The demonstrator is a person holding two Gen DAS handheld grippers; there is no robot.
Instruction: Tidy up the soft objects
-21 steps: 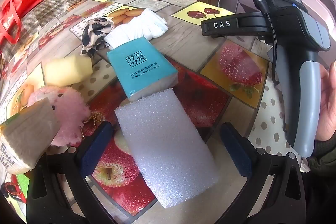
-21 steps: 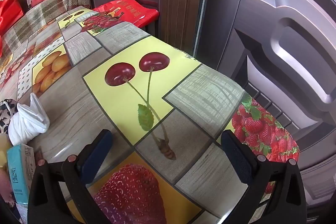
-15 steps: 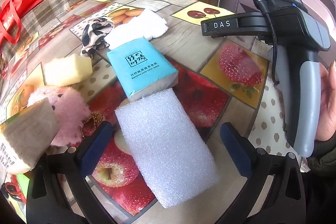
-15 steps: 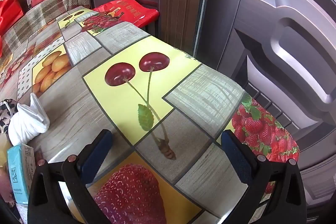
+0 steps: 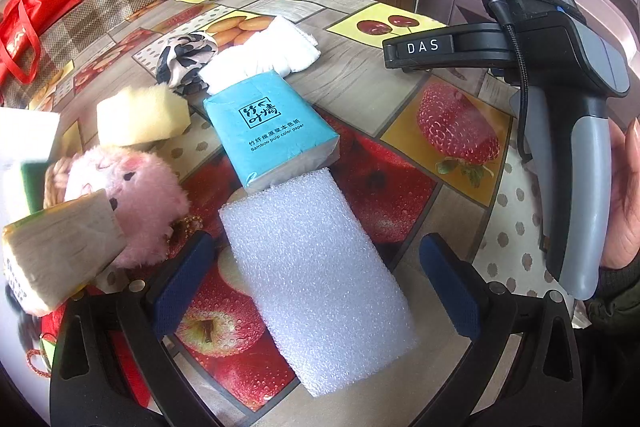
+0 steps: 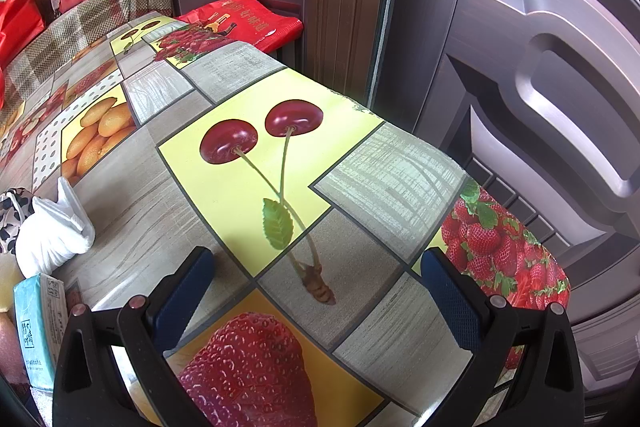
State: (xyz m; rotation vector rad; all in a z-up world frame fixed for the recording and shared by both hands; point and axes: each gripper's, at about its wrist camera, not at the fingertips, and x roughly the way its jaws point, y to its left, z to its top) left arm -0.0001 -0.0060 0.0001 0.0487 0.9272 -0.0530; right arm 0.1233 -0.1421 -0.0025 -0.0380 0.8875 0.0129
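A white foam block (image 5: 316, 279) lies on the fruit-print tablecloth (image 5: 360, 83), between the wide-open jaws of my left gripper (image 5: 316, 267); the pads stand apart from its sides. Beyond it lie a blue tissue pack (image 5: 272, 131), a white cloth (image 5: 272, 55) and a black-and-white fabric piece (image 5: 184, 57). To the left are a yellow sponge (image 5: 142, 115), a pink plush toy (image 5: 132, 203) and a beige tissue pack (image 5: 60, 247). My right gripper (image 6: 318, 279) is open over the bare cherry print, nothing between its fingers.
The right gripper's handle (image 5: 568, 147), held by a hand (image 5: 624, 195), stands at the right of the left wrist view. A door (image 6: 540, 67) rises just past the table's far edge. A red bag (image 6: 244, 23) and a checked sofa (image 6: 80, 27) lie behind.
Almost nothing. The left wrist view has shifted a little, and a white edge has come into sight at its far left. Both grippers stay open.
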